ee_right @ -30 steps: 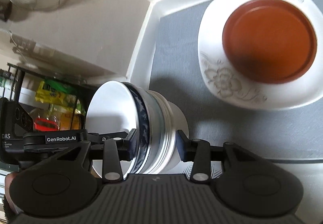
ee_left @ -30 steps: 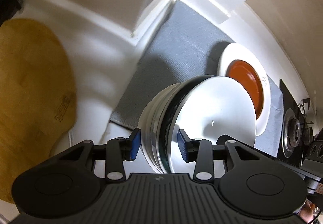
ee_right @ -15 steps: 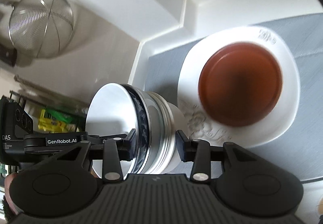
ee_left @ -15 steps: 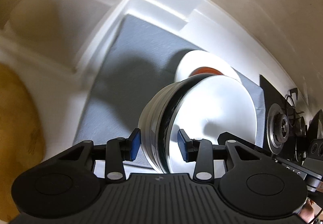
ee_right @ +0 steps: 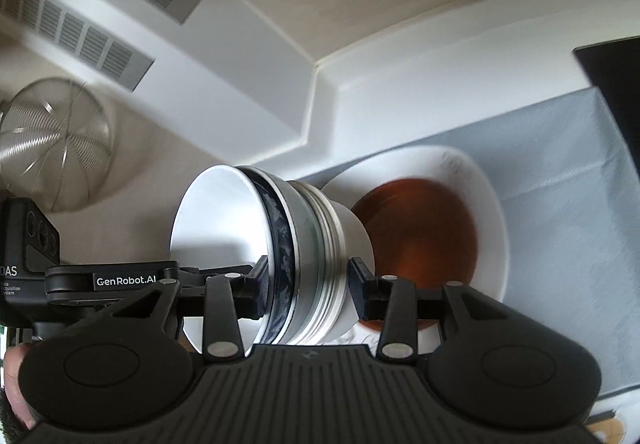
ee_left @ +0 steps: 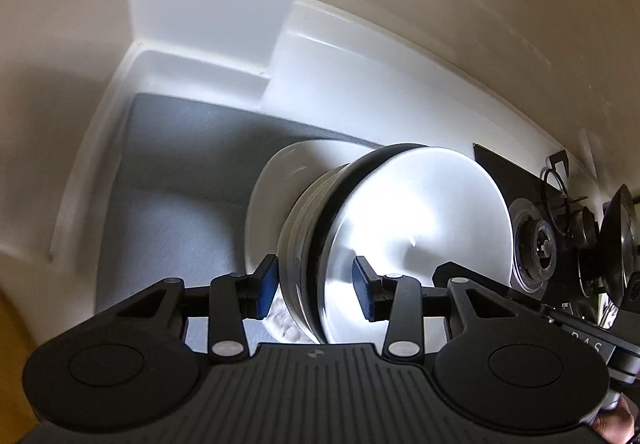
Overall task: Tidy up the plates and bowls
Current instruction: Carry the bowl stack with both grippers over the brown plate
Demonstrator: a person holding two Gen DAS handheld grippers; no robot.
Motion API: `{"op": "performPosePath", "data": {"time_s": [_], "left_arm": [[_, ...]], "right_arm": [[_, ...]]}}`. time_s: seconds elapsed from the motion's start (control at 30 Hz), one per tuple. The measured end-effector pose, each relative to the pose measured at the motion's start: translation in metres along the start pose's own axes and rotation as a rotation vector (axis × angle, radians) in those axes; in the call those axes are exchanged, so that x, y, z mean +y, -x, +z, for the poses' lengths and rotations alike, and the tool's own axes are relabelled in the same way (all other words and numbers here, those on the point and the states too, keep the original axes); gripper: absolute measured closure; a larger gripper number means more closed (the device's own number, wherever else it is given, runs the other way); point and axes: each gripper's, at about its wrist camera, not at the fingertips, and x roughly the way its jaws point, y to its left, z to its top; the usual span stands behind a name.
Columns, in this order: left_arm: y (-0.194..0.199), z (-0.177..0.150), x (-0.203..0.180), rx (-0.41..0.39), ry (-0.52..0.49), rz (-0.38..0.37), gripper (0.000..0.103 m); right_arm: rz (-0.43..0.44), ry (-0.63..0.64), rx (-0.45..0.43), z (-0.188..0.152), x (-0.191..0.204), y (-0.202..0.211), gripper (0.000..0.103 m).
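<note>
Bowl stack [ee_left: 384,240] between left tongs [ee_left: 314,287]

in the left wrist view, most of the white plate [ee_left: 266,204] is covered by the stack of bowls [ee_left: 400,236], and its centre cannot be seen; the gas burner [ee_left: 538,244] at the right edge is partly hidden and cut off; in the right wrist view, the lower left of the brown dish [ee_right: 420,240] is hidden by the bowls and a gripper finger; the wire strainer [ee_right: 52,140] at the left edge is blurred and cropped; a hand [ee_right: 16,384] is barely visible at the lower left.
</note>
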Motion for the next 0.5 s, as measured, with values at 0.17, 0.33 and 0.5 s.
{"op": "performPosePath", "data": {"time_s": [0.17, 0.33, 0.5], "left_arm": [[-0.019, 0.014, -0.012, 0.027, -0.009, -0.011, 0.060], [-0.041, 0.020, -0.014, 0.053, -0.013, -0.015, 0.059], [-0.069, 0.025, -0.013, 0.085, 0.005, 0.015, 0.059]], "right_arm": [[-0.020, -0.022, -0.025, 0.015, -0.015, -0.002, 0.058], [-0.053, -0.016, -0.051, 0.022, -0.024, -0.008, 0.058], [-0.073, -0.001, -0.035, 0.024, -0.033, -0.026, 0.057]]}}
